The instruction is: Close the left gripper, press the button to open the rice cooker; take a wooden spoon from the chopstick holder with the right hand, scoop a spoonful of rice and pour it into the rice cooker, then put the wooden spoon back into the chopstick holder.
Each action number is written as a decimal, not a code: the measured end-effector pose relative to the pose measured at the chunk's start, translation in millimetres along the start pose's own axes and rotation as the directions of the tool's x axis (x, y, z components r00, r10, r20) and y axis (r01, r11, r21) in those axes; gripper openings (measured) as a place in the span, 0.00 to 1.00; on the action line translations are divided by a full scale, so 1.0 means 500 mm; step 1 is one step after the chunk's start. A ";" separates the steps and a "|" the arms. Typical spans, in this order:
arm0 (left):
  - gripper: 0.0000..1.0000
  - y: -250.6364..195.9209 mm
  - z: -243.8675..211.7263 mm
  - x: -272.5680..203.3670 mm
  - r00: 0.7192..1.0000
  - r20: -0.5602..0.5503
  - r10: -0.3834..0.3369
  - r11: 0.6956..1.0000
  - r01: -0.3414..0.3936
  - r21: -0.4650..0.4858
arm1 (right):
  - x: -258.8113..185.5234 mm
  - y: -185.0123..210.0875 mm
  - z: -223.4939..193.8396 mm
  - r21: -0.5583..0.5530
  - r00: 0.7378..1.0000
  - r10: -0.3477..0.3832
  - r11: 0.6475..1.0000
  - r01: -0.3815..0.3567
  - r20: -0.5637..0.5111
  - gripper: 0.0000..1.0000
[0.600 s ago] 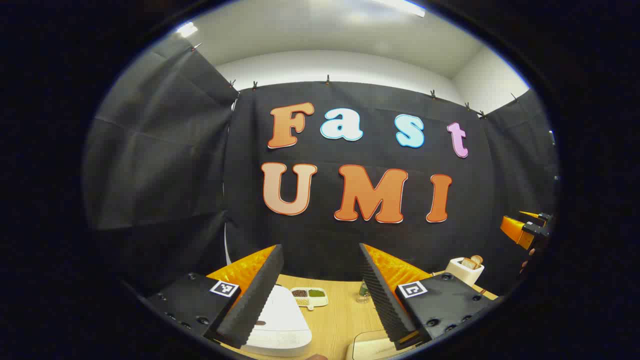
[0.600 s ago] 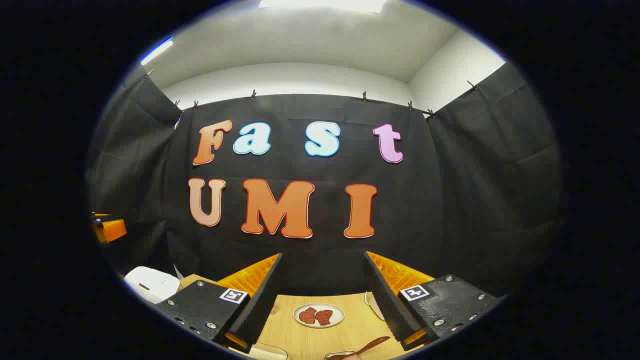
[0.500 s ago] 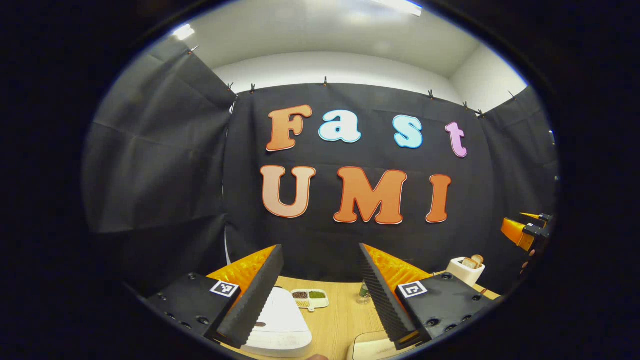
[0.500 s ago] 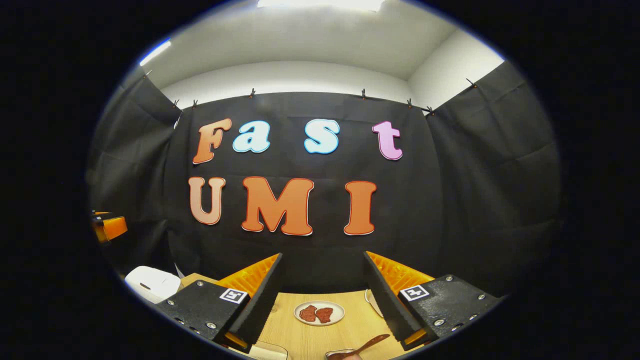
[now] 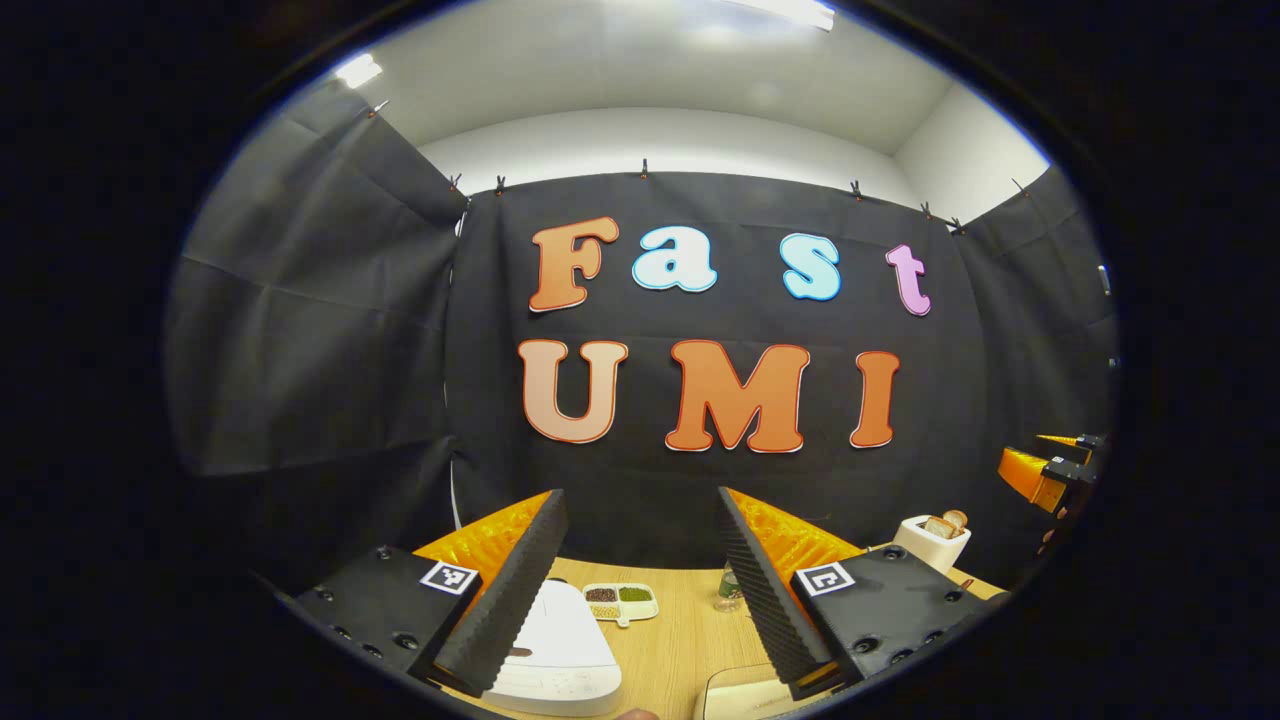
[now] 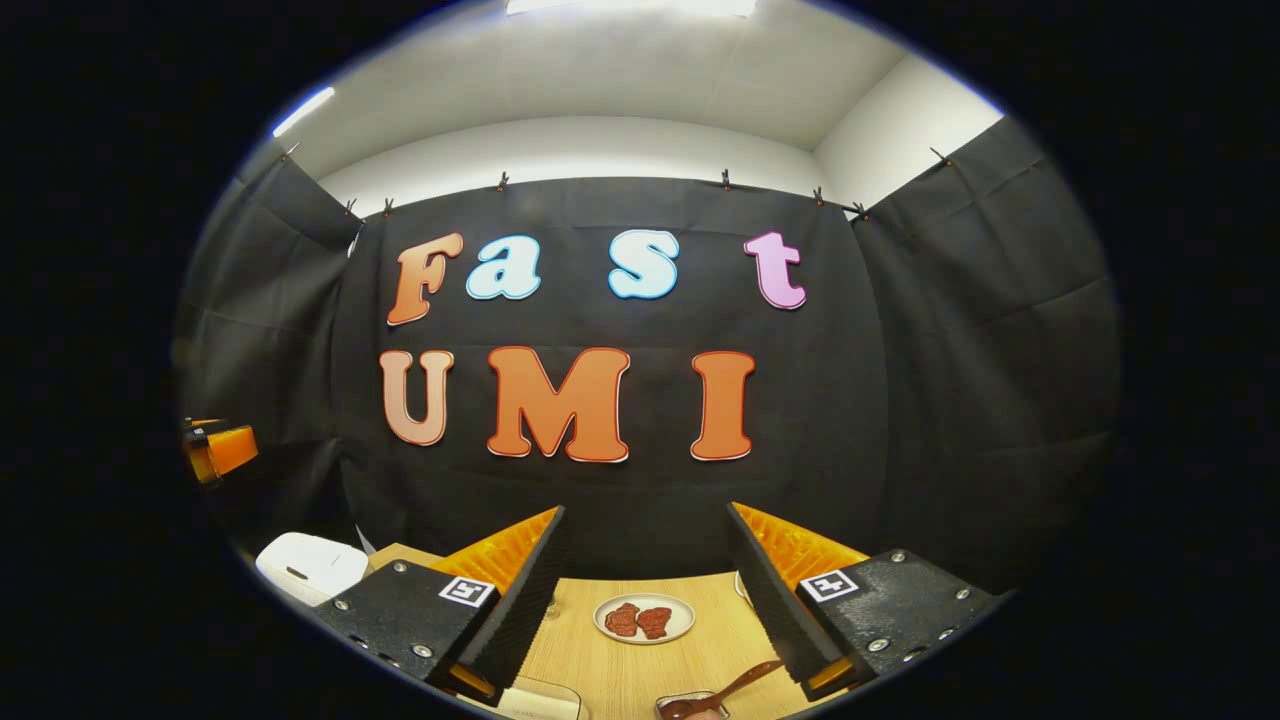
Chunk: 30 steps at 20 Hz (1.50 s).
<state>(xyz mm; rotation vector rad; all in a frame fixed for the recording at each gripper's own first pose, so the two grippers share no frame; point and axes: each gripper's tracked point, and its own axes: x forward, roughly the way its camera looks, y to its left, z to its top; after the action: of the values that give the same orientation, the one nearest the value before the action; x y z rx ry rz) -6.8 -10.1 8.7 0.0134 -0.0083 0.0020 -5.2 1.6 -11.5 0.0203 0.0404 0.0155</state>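
The white rice cooker point(image 5: 560, 650) sits on the wooden table point(image 5: 680, 630) with its lid down, low in the left gripper view and partly behind the left finger. My left gripper point(image 5: 638, 495) hangs above it, open and holding nothing. In the right gripper view the rice cooker point(image 6: 310, 566) lies far left. A brown wooden spoon point(image 6: 742, 684) leans out of a small holder point(image 6: 690, 706) at the bottom edge. Above them my right gripper point(image 6: 645, 510) stands open and holds nothing. Each gripper also shows far off in the other's view: right gripper point(image 5: 1048, 466), left gripper point(image 6: 222, 449).
A divided dish of grains point(image 5: 620, 598) and a small glass point(image 5: 728, 590) stand behind the cooker. A white toaster with bread point(image 5: 932, 535) is at the right. A plate with red pieces point(image 6: 645, 618) lies mid-table. A pale tray corner point(image 5: 745, 695) shows at the bottom.
Both views have tipped slightly downward, so the table objects sit a little higher in view and more of the spoon's holder shows. Both grippers stay open.
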 end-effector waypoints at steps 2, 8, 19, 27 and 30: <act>1.00 0.004 0.002 0.000 1.000 0.010 0.000 1.000 0.000 0.000 | 0.000 -0.001 -0.002 -0.004 1.000 0.001 1.000 -0.001 -0.006 0.95; 1.00 0.015 -0.004 0.001 1.000 0.001 0.028 1.000 -0.028 0.004 | 0.010 -0.001 -0.001 0.009 1.000 -0.002 1.000 0.002 -0.001 0.95; 1.00 0.093 0.005 0.015 0.995 -0.009 0.100 0.994 -0.100 -0.035 | 0.012 -0.016 -0.018 0.000 1.000 -0.008 1.000 0.008 -0.024 0.95; 0.46 0.161 -0.037 0.047 0.981 -0.103 0.166 0.986 -0.167 -0.005 | 0.007 -0.048 -0.049 0.018 0.996 -0.047 0.999 0.049 -0.071 0.95; 0.07 0.193 -0.084 0.070 0.958 -0.203 0.203 0.975 -0.216 -0.047 | 0.002 -0.060 -0.058 0.018 0.995 -0.066 0.998 0.068 -0.080 0.95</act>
<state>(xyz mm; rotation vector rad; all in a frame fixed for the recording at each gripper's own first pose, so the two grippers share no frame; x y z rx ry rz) 28.1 87.3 -31.6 -0.0566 0.1893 0.2155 -4.8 -27.7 -41.3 0.0387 0.1204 -0.0512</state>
